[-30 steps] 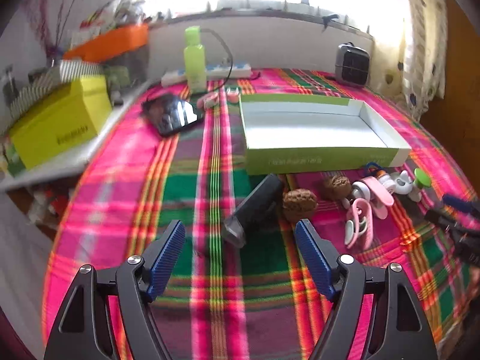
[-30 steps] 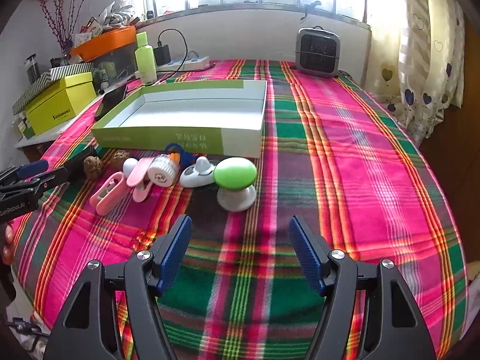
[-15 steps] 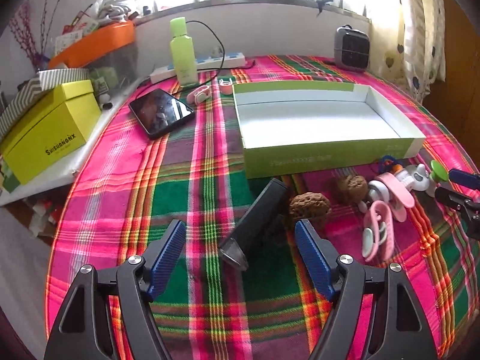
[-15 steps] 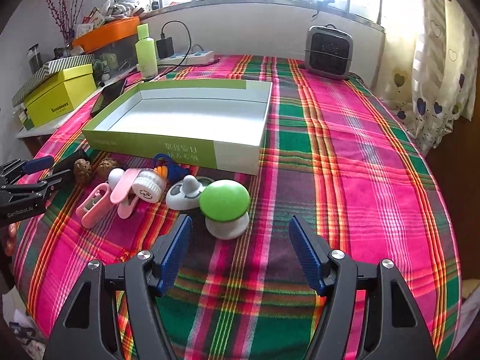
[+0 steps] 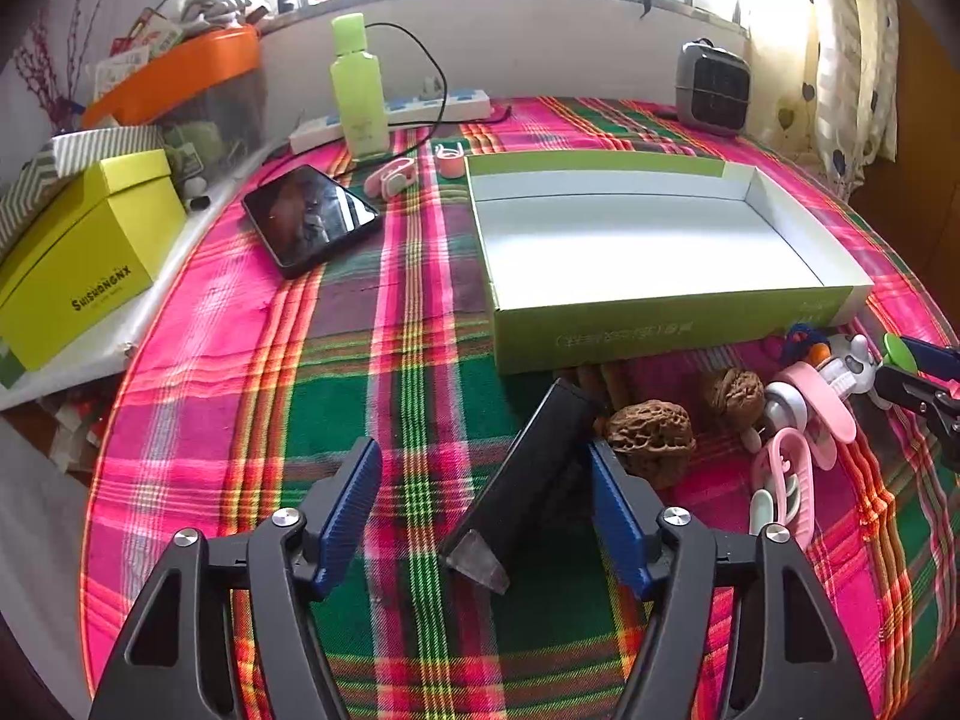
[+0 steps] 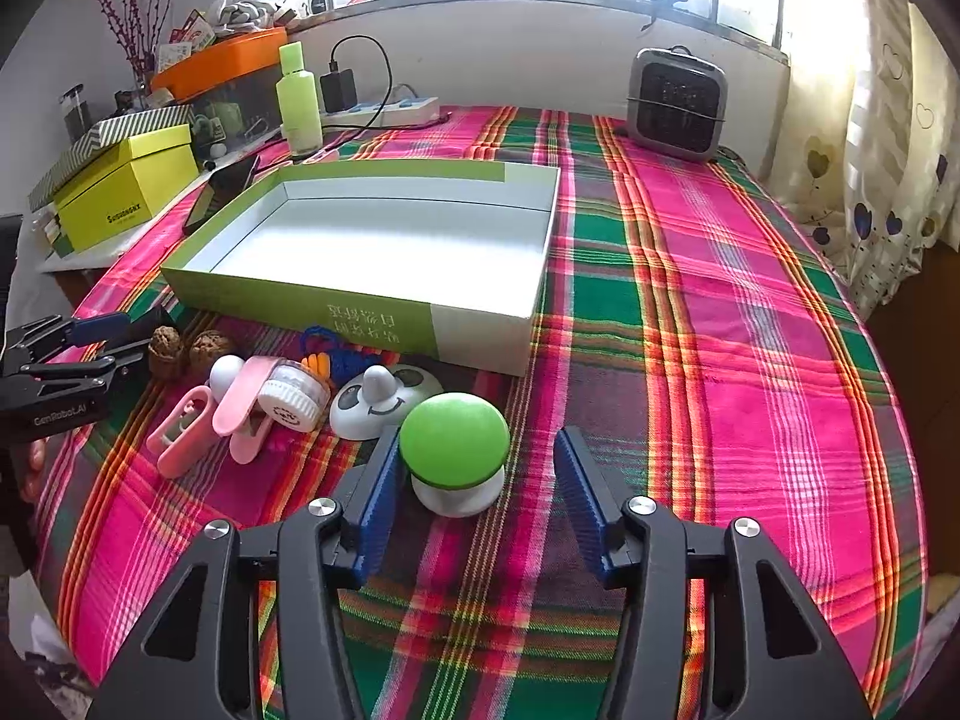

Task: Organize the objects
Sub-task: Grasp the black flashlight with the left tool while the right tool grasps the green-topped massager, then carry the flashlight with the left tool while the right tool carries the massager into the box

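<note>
Left gripper (image 5: 486, 501) closing, unclenched around black bar (image 5: 528, 468), right gripper (image 6: 477, 495) closing, unclenched around green mushroom toy (image 6: 454, 441)

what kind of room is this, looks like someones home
Probably a lived-in home room: a plaid cloth over the surface under a window, a heart-print curtain, and a small heater near a power strip.

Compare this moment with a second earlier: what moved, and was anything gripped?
Both grippers advanced and their jaws have just been closing. The left gripper now straddles the black bar; the right gripper straddles the green mushroom toy. Neither is clearly clamped yet. The green tray, walnuts and pink clips stayed put.
</note>
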The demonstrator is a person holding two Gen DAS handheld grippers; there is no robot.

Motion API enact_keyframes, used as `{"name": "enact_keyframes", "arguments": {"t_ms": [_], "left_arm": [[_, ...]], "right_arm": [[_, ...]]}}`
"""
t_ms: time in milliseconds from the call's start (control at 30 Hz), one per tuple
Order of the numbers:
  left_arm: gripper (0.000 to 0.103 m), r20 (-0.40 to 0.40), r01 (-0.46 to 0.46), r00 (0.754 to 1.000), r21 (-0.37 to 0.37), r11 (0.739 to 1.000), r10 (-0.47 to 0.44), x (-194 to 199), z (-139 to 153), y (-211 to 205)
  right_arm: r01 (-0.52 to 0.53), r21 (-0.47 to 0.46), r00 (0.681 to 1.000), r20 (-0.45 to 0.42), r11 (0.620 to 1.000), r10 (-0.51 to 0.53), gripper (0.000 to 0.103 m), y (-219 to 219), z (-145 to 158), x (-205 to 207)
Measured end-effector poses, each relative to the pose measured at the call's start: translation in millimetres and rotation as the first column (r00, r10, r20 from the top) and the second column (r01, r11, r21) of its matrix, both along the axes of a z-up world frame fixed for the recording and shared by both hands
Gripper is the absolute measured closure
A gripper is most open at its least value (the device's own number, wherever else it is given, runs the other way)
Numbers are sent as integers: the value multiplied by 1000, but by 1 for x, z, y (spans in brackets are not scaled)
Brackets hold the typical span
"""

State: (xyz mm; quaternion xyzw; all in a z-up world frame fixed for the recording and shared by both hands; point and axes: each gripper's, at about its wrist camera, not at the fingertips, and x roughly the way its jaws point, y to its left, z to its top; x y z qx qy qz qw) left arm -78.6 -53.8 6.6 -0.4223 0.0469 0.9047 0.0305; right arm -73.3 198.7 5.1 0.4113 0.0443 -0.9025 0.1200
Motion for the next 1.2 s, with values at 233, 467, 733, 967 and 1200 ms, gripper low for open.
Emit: {"name": "enact_keyframes", "arguments": {"t_ms": [233, 467, 733, 967, 1200], "left_arm": [[53, 8, 15, 1000, 25, 1000, -15, -5, 0, 2], [67, 11, 25, 1000, 29, 999, -26, -7, 1, 7], [79, 16, 33, 999, 34, 999, -33, -10, 1, 10], [82, 13, 35, 999, 44, 998, -36, -8, 3, 9], [82, 2, 25, 1000, 55, 998, -26, -4, 8, 8]], "right_arm": [[-24, -9, 999, 25, 1000, 24, 62, -4, -3, -5], [-30, -22, 999, 27, 999, 31, 73, -4, -3, -8], [-30, -34, 999, 23, 999, 30, 82, -3, -2, -7], [-29, -42, 999, 15, 999, 30, 85, -3, -1, -6], [-28, -63, 1000, -1, 998, 28, 85, 0, 4, -2]]}}
